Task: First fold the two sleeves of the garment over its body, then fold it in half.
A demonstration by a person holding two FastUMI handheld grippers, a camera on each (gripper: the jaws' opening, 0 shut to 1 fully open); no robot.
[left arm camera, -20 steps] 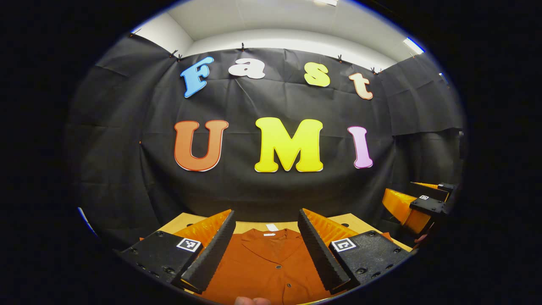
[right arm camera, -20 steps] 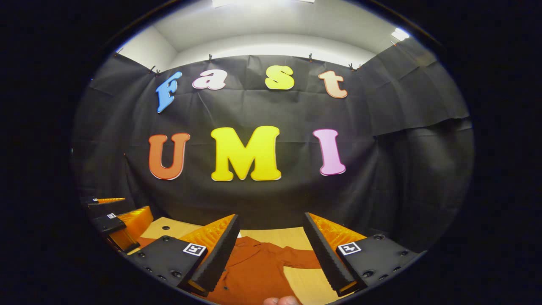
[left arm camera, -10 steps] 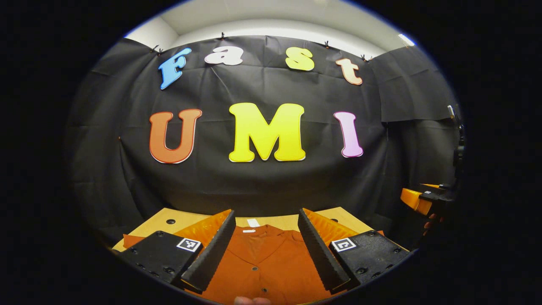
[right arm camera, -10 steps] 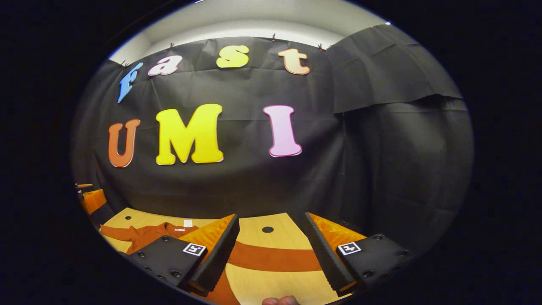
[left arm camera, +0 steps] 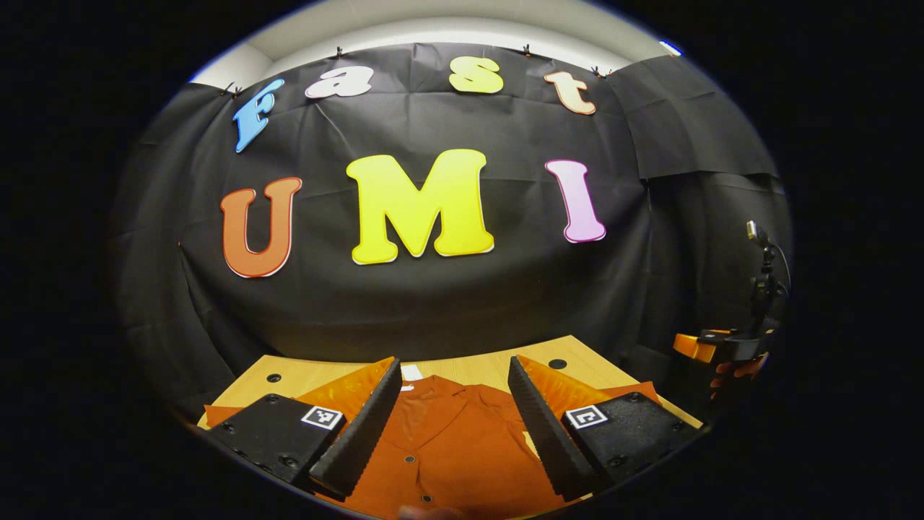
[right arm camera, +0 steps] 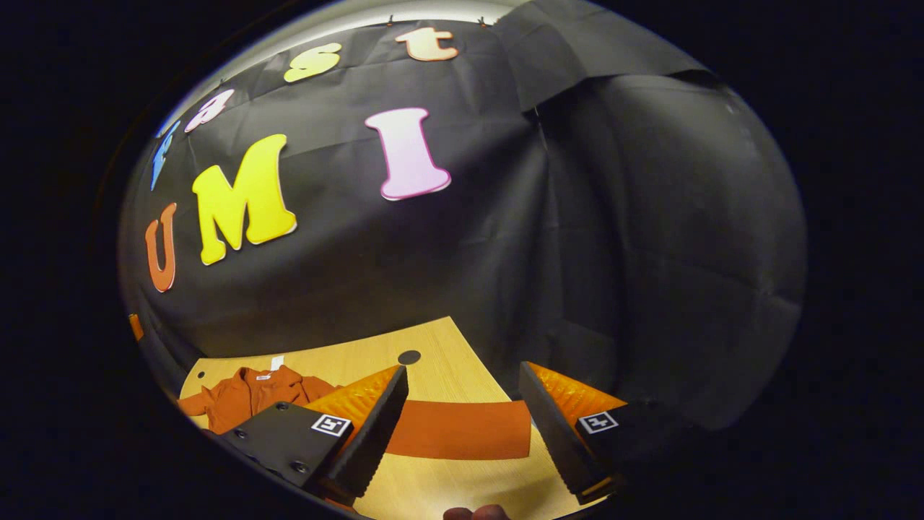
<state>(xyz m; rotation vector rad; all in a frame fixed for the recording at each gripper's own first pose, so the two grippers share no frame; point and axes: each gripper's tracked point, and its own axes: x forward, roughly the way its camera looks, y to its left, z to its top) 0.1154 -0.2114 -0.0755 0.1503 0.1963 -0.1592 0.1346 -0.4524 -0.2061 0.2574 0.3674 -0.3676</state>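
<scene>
A rust-orange buttoned shirt (left arm camera: pixel 451 440) lies flat on the wooden table (left arm camera: pixel 476 367), collar toward the far wall. My left gripper (left arm camera: pixel 453 415) hovers open above its chest, nothing between the fingers. In the right gripper view one long sleeve (right arm camera: pixel 462 428) stretches straight out across the table, and the collar and shoulders (right arm camera: pixel 249 393) lie at the far left. My right gripper (right arm camera: pixel 462 412) is open above that sleeve, near its cuff end. The right gripper (left arm camera: pixel 704 347) also appears at the right edge of the left gripper view, held by a hand (left arm camera: pixel 736 370).
The black cloth wall hangs close behind the table's far edge. The table (right arm camera: pixel 447 375) has round holes (right arm camera: pixel 409 357) near its far corners. A stand with a small device (left arm camera: pixel 761 278) rises at the right. A fingertip (right arm camera: pixel 476 513) shows at the bottom edge.
My right gripper has swung right and tilted down, from over the shirt body to over the outstretched sleeve. My left gripper has tilted down a little over the chest. Both stay open.
</scene>
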